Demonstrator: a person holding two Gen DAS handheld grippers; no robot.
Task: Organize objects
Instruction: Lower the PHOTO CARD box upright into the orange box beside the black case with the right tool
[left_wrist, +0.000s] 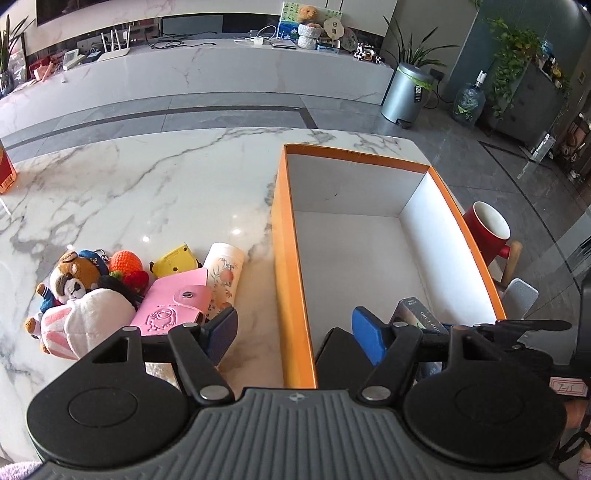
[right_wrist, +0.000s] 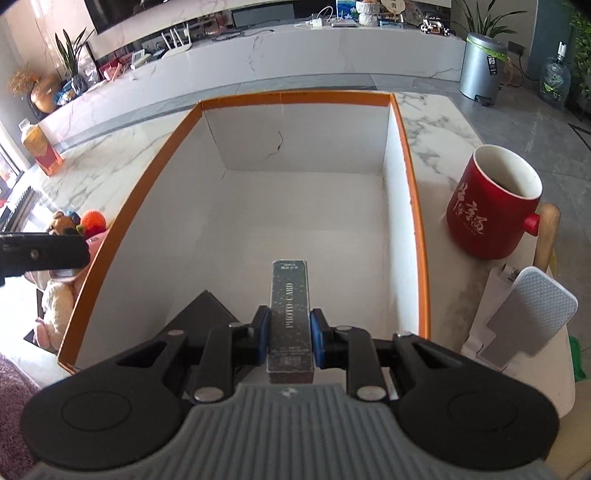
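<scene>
An orange box (left_wrist: 281, 221) with a white inside stands on the marble table. My right gripper (right_wrist: 290, 332) is shut on a dark, speckled box printed "PHOTO CARD" (right_wrist: 290, 295), held over the near end of the orange box (right_wrist: 408, 166). That card box (left_wrist: 413, 314) also shows at the right in the left wrist view. A flat black item (right_wrist: 203, 314) lies in the box's near left corner. My left gripper (left_wrist: 295, 334) is open and straddles the box's left wall, holding nothing. Left of it lie a pink wallet (left_wrist: 173, 306), a floral tube (left_wrist: 223, 273) and a plush dog (left_wrist: 74, 277).
The pile also holds an orange knitted ball (left_wrist: 125, 262), a yellow item (left_wrist: 175, 258) and a white-and-pink plush (left_wrist: 88, 317). A red mug (right_wrist: 491, 206) and a grey-and-white device (right_wrist: 528, 314) sit right of the box near the table edge. An orange bottle (right_wrist: 42, 147) stands far left.
</scene>
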